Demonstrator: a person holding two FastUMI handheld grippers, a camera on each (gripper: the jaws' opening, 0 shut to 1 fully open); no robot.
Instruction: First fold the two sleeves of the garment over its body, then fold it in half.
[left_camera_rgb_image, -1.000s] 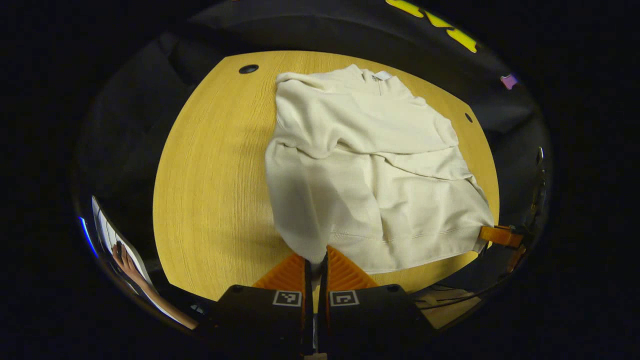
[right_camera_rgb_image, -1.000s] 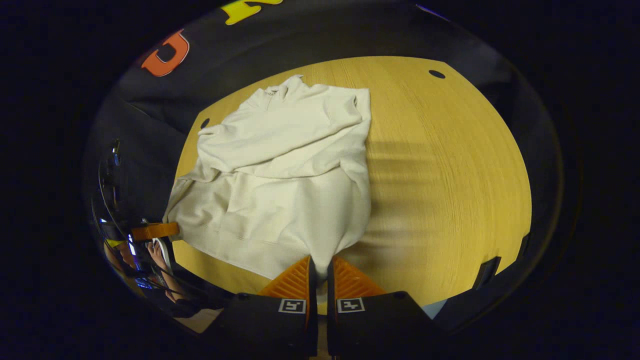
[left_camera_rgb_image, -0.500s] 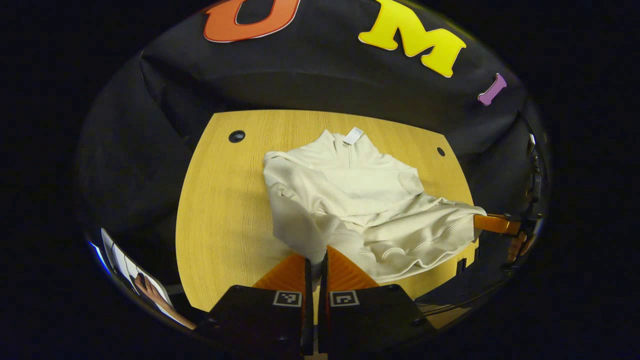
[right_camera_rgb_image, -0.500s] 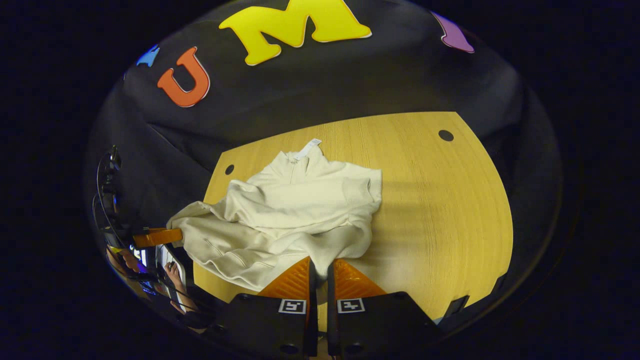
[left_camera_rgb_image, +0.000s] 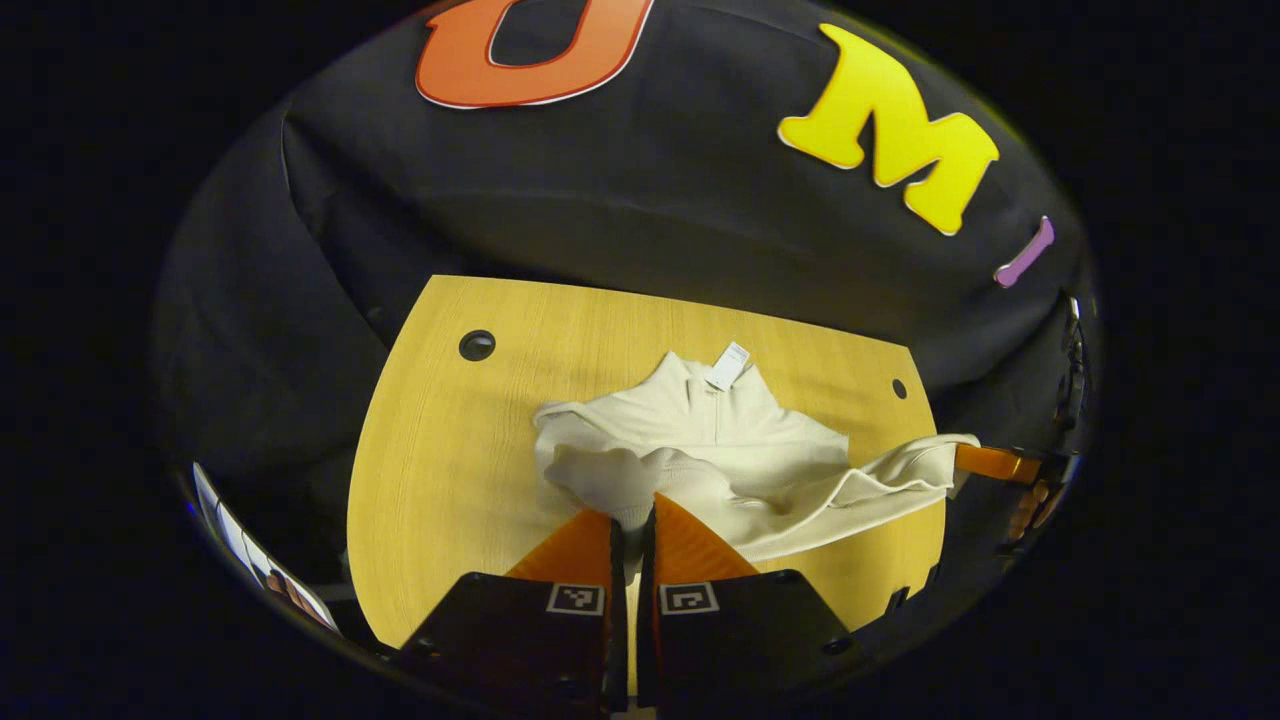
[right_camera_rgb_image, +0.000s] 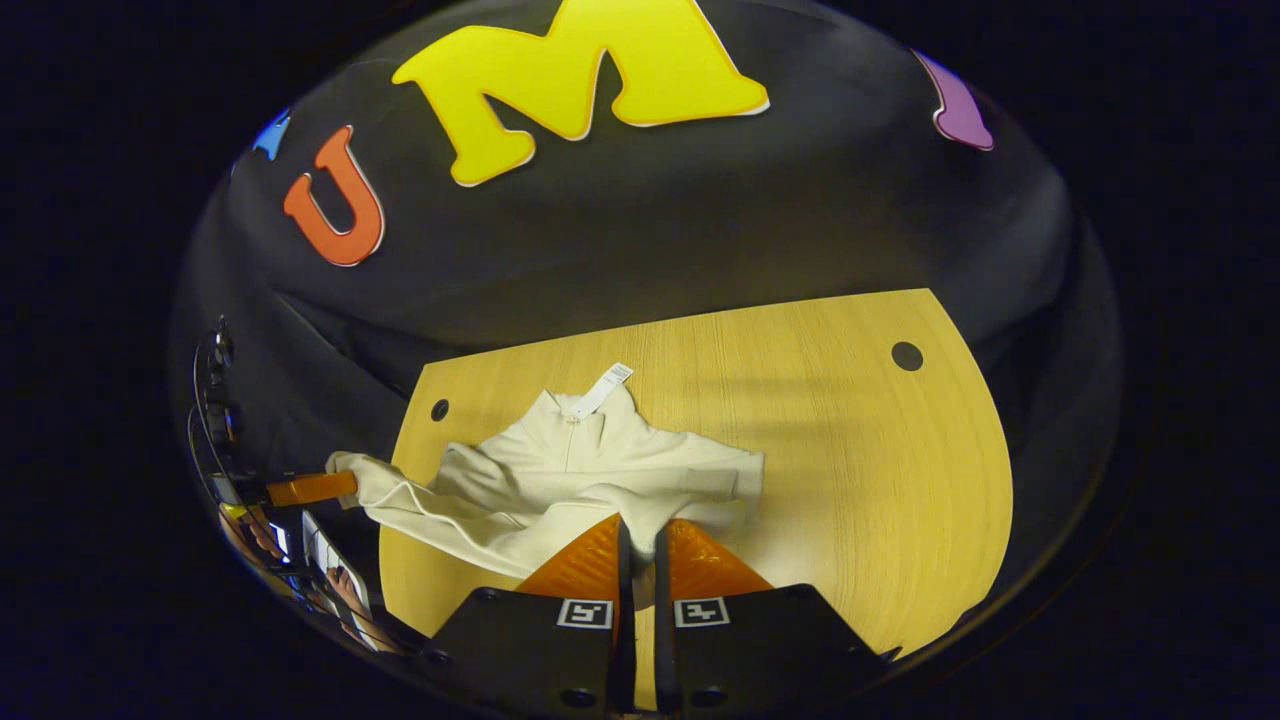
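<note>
A cream sweatshirt (left_camera_rgb_image: 720, 450) lies on the wooden table (left_camera_rgb_image: 440, 470) with its collar and white tag at the far side and both sleeves folded over the body. My left gripper (left_camera_rgb_image: 630, 525) is shut on one corner of the hem, lifted off the table. My right gripper (right_camera_rgb_image: 640, 535) is shut on the other hem corner, also raised. The hem sags between the two and hangs over the lower body of the sweatshirt (right_camera_rgb_image: 590, 470). The right gripper (left_camera_rgb_image: 985, 462) shows far off at the right of the left gripper view, the left gripper (right_camera_rgb_image: 310, 488) at the left of the right gripper view.
The table (right_camera_rgb_image: 880, 480) has small round holes near its far corners (left_camera_rgb_image: 477, 345) (right_camera_rgb_image: 906, 355). The booth's black cloth wall stands behind it. A person's hand (right_camera_rgb_image: 345, 590) is at the lower left of the right gripper view.
Both grippers have lifted the hem off the table and carried it toward the collar. The flat body now bunches and doubles over.
</note>
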